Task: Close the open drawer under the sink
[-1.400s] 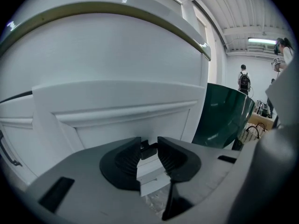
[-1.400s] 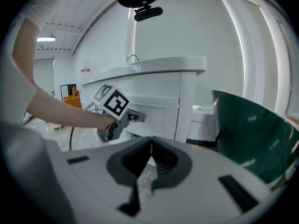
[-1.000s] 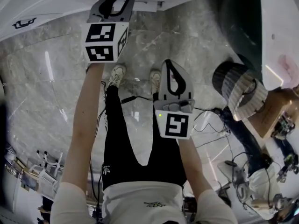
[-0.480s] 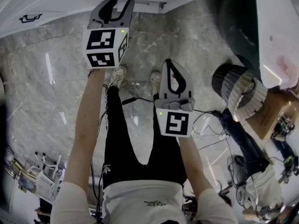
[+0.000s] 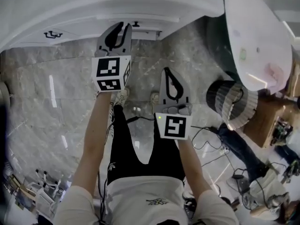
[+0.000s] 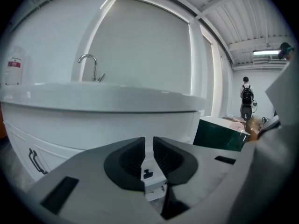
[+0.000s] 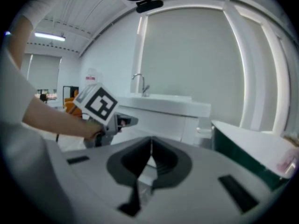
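1. Fingers of the left gripper are closing toward each other, with a thin gap left between them and nothing pinched. The right gripper is sitting clenched tip to tip, empty.
2. I am judging the drawer to be a stiff, glossy white front on runners: light to slide and hard to damage, but slick. I am planning to push flat on the front close to its dark handle rather than grab it.
3. I am seeing the drawer sticking out a little under the sink counter. It is lying just ahead of the left tips and showing through the slit between them, apparently not touching. The right gripper is hanging nearer the body, well short of it.
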A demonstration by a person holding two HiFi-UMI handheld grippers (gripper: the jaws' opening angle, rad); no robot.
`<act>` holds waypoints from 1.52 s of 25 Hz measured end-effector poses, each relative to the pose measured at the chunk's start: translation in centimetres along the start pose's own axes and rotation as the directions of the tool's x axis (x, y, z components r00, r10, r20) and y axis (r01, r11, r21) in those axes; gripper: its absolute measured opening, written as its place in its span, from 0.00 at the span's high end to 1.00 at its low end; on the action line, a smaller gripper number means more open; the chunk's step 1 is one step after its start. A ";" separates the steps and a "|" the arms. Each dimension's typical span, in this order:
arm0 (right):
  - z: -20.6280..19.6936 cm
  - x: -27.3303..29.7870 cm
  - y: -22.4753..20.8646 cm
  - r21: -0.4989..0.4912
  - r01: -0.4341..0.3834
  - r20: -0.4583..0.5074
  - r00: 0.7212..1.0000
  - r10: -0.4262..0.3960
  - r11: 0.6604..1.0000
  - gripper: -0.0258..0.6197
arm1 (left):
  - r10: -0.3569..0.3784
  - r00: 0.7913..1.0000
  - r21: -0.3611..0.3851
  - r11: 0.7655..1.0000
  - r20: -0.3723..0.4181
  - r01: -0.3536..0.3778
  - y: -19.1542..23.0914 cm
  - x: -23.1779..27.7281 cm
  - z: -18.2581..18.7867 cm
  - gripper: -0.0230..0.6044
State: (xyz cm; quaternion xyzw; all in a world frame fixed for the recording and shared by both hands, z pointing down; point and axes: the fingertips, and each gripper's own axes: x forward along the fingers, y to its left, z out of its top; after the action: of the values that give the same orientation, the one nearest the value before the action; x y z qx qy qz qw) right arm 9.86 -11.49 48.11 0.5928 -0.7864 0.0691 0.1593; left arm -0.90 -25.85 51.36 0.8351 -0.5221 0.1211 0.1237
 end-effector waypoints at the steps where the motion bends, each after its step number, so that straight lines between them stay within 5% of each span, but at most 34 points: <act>1: 1.3 -0.2 0.0 -0.006 0.006 0.010 1.000 -0.006 1.000 0.91 | 0.009 1.000 0.007 1.000 0.014 -0.009 -0.1 -1.0 1.1 0.87; 11: 14.2 -5.2 -0.5 0.028 0.122 0.051 0.991 -0.123 0.992 0.91 | 0.038 0.965 -0.040 0.999 0.260 -0.029 -2.2 -15.0 18.1 0.93; 17: 20.8 -9.3 -0.8 0.049 0.173 0.157 0.971 -0.179 0.984 0.91 | 0.037 0.925 0.013 0.999 0.378 -0.045 -4.6 -22.8 25.7 0.93; 28: 23.4 -13.5 0.2 0.049 0.192 0.222 0.955 -0.198 0.980 0.91 | 0.076 0.890 0.065 0.991 0.449 -0.118 -4.7 -28.7 26.5 0.93; 38: 22.8 -14.2 1.2 0.061 0.164 0.216 0.961 -0.173 0.985 0.91 | 0.082 0.901 0.065 0.991 0.426 -0.120 -5.3 -29.3 25.4 0.93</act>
State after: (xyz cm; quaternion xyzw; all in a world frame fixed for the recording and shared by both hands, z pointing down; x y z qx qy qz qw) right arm 8.40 -5.01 22.01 0.6649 -0.7442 0.0061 0.0638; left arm -6.71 -7.37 17.33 0.8180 -0.5731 -0.0331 -0.0363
